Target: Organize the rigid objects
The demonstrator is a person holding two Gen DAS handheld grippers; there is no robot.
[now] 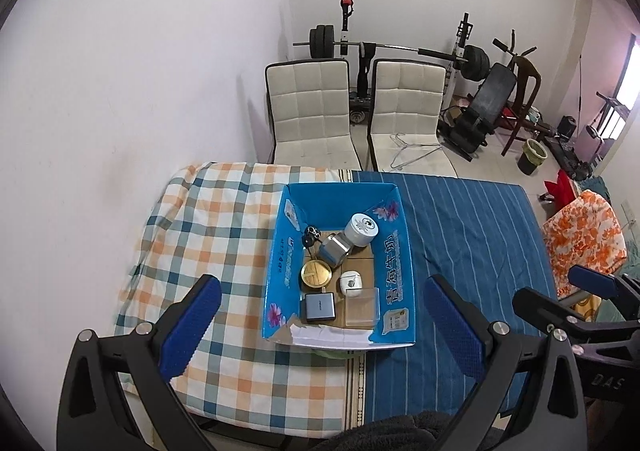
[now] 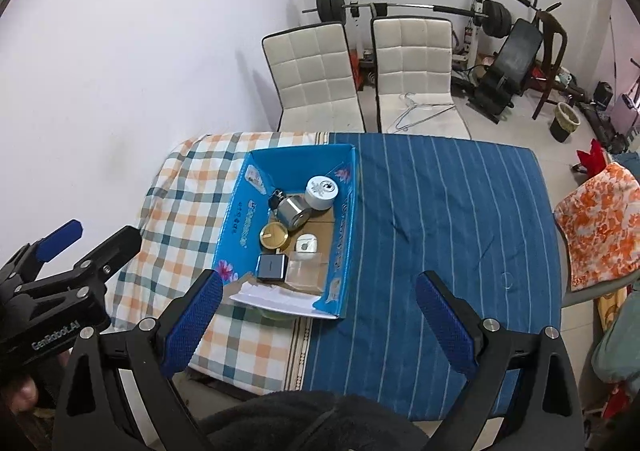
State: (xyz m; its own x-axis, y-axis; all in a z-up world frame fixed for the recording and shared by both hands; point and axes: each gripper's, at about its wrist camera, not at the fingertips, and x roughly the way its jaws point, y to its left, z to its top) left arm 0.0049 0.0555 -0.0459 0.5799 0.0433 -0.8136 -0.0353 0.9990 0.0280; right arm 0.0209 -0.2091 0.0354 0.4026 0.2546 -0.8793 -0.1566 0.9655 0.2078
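A table (image 1: 460, 251) is standing under two cloths, a checked one (image 1: 208, 235) at 9 o'clock and a blue striped one (image 2: 440, 211) at 3 o'clock. A blue cardboard box (image 1: 280, 263) is sitting open across their seam. Inside it, a white round jar (image 1: 362, 229) is lying at 1 o'clock, touching a steel cylinder (image 1: 334, 247) just beside it. A gold disc (image 1: 315, 274) is resting at the middle, a clear plastic case (image 1: 362, 307) at 5 o'clock, a dark grey block (image 1: 319, 308) at 7 o'clock, a white earbud case (image 1: 351, 283) between them, and keys (image 1: 310, 237) at 11 o'clock. The left gripper (image 1: 320, 331) is hovering with its jaws spread wide, holding nothing. The right gripper (image 2: 320, 327) is hanging likewise agape and empty above the box's near edge.
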